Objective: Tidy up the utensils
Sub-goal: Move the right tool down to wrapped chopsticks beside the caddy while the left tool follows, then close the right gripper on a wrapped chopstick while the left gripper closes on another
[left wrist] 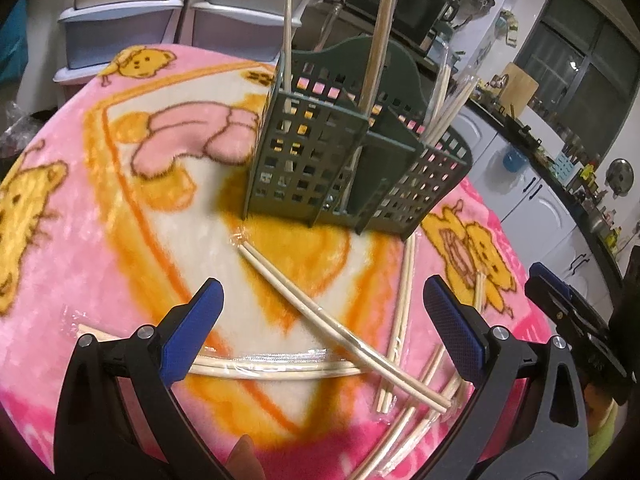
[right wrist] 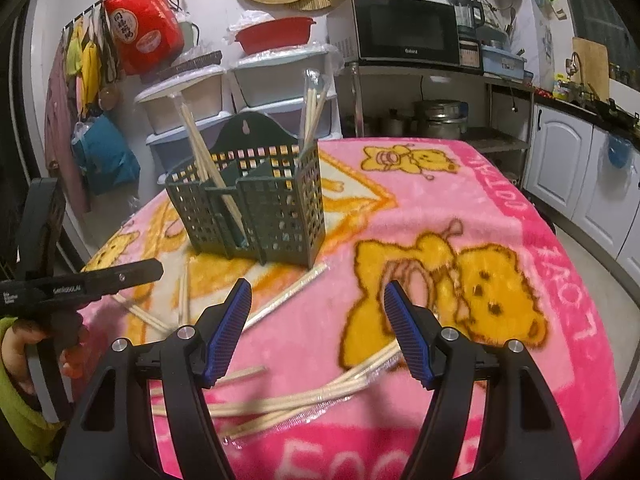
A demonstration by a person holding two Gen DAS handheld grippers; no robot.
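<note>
Item: we found both tools, left [left wrist: 322,308] and right [right wrist: 318,312], gaping wide and empty. Pale, slender wrapped chopsticks [left wrist: 340,322] lay scattered beneath them on the fuzzy pink blanket-covered counter [right wrist: 520,240]. Beyond them stood a green lattice plastic caddy [left wrist: 320,152] holding upright sticks.

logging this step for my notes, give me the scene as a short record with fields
surface: table under a pink bear blanket
holder: green slotted caddy, upright on the blanket
sorted: wrapped chopsticks standing in the caddy
loose: wrapped chopsticks lying crossed on the blanket in front of the caddy
left hand-held gripper: open, empty, over the loose chopsticks
right hand-held gripper: open, empty, above a pile of chopsticks
background: microwave, white cabinets
</note>
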